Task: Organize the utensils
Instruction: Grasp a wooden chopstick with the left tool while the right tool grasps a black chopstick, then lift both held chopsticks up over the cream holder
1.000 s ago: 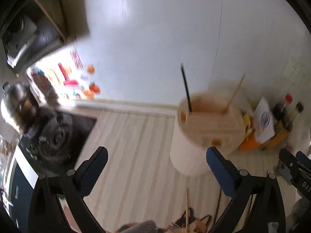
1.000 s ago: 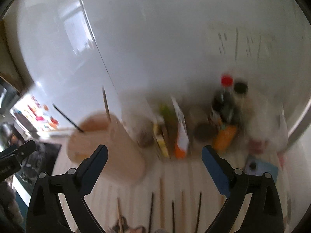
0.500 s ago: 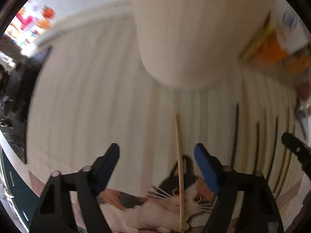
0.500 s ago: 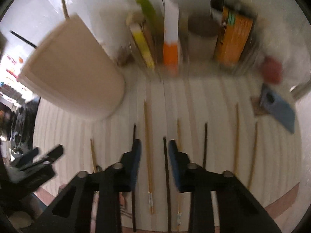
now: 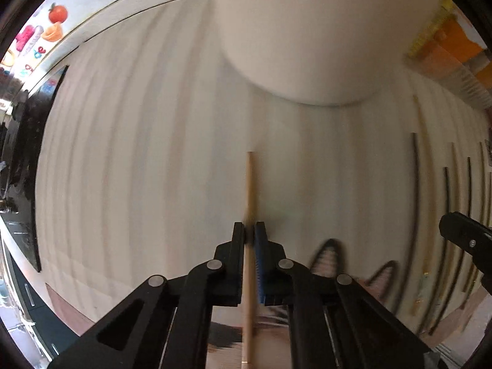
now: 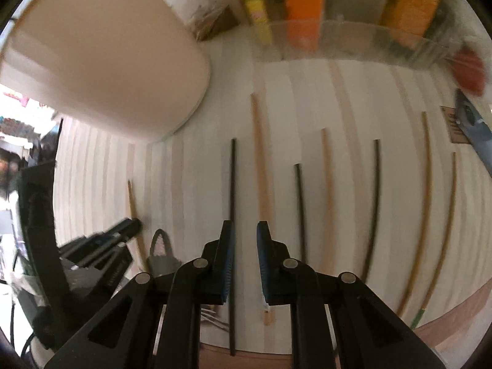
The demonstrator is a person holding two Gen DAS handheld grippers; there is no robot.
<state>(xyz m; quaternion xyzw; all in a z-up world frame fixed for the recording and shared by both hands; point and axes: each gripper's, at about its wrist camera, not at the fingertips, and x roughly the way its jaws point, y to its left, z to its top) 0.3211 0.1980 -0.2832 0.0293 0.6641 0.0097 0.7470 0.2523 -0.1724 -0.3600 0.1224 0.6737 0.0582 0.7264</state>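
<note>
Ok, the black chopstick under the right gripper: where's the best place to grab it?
Mid-shaft, from above, jaws straddling its width: the black chopstick lies flat and thin. Shift the right gripper left, since a wooden chopstick sits close.

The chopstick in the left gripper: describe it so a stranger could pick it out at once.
Start at the big cream utensil holder on the striped mat. Just in front of its base lies a light wooden chopstick, clamped between the left gripper fingers. Unlike the row of chopsticks to the right, it lies alone.
</note>
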